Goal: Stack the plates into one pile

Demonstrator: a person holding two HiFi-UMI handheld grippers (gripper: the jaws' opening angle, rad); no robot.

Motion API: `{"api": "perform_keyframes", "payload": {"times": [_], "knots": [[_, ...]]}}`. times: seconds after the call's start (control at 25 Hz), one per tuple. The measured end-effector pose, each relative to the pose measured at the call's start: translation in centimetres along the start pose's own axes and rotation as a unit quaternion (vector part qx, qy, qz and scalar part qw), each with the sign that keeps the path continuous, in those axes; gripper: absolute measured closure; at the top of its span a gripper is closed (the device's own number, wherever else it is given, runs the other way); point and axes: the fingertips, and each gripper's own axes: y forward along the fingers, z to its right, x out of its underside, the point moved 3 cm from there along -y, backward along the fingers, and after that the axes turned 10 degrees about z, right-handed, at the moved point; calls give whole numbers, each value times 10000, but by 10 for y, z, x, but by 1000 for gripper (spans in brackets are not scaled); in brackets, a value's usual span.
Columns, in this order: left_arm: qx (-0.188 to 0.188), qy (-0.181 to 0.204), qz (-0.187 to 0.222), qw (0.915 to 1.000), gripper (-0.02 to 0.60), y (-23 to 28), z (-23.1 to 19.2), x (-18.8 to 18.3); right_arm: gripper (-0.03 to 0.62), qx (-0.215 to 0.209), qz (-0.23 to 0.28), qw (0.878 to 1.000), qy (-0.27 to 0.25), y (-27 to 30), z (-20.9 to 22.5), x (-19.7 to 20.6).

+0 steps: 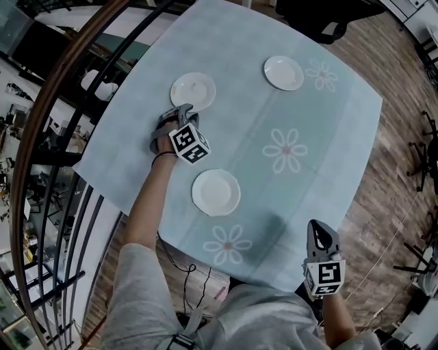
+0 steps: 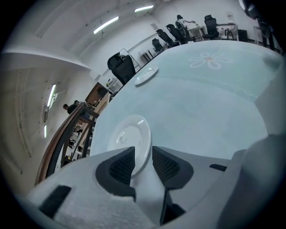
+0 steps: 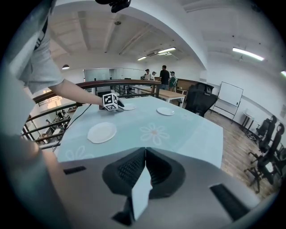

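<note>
Three white plates lie apart on the pale blue flowered tablecloth (image 1: pixel 328 130). One plate (image 1: pixel 193 89) is at the far left, a second plate (image 1: pixel 284 72) at the far right, a third plate (image 1: pixel 215 192) nearer me. My left gripper (image 1: pixel 185 109) is down at the near rim of the far-left plate (image 2: pixel 129 138). Its jaws stand open, with the rim between the pads (image 2: pixel 166 164) and a gap on one side. My right gripper (image 1: pixel 321 229) hovers at the table's near edge, shut and holding nothing (image 3: pixel 145 154).
A curved dark railing (image 1: pixel 61 89) runs along the table's left side. A black office chair (image 1: pixel 321 17) stands beyond the far edge. Wooden floor (image 1: pixel 404 171) lies to the right. Cables and paper (image 1: pixel 198 280) lie below the near edge.
</note>
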Motion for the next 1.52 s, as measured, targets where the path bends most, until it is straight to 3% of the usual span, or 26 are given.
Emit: {"api": "perform_keyframes", "payload": {"times": [0.24,0.44,0.52,0.6,0.72,1.08,1.28,1.52], "knots": [[233,442,-164,9986,453,15,-2,-7,568,48,-31,10000,52,-2,4,4],[420,252,-127,9987,458,19,-5,-1,568,81,8,9999,60,1,-1,4],[430,270,-87,9987,500,18,-2,-1,568,93,27,9999,63,0,-2,5],[302,366,-195,9987,525,19,0,1,568,119,37,9999,66,-3,0,5],[217,170,-319,9991,528,16,0,4,568,163,81,9998,68,-9,4,4],[-559,36,184,9983,552,-28,-20,-31,568,72,260,9996,109,-21,11,7],[-1058,-438,279,9930,554,-63,-30,-39,568,-177,535,9984,82,-18,15,11],[-1344,-1062,150,9851,554,-124,-28,-51,568,-497,926,9942,230,-33,25,3]]}}
